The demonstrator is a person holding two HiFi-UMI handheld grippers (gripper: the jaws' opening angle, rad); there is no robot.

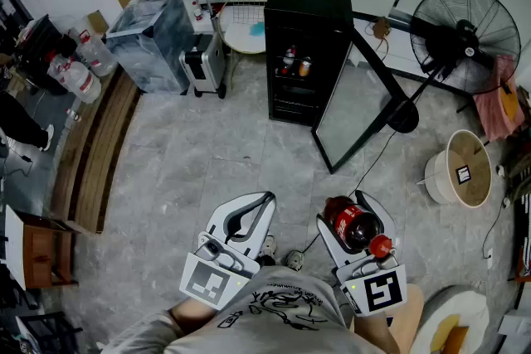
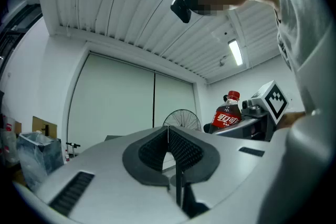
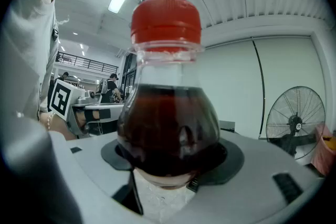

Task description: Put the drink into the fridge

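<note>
Right gripper view: the jaws of the right gripper (image 3: 168, 176) are seen spread wide and pressed against the lower body of a cola bottle (image 3: 168, 128), which is held upright with its red cap on top. On the left gripper (image 2: 169, 139) the ribbed pads are closed on each other and nothing is pinched between them. Both grippers are held well short of the fridge (image 1: 309, 12), so the drink is judged to be in carriage, not yet delivered. The fridge door (image 1: 353, 112) is swung open, and a few drinks (image 1: 296, 62) are already stood on a shelf inside the fridge. A standing fan (image 1: 463, 33) is placed just right of the fridge, and a cable (image 1: 375, 157) is trailed over the floor in front of it.

Several failures are to be feared. The smooth, round bottle is gripped low, so it could be tipped or slid out if jolted. The cable could be caught underfoot. The door edge could be struck if the fridge is approached from its right, and the shelved drinks could be knocked over by a careless push.
</note>
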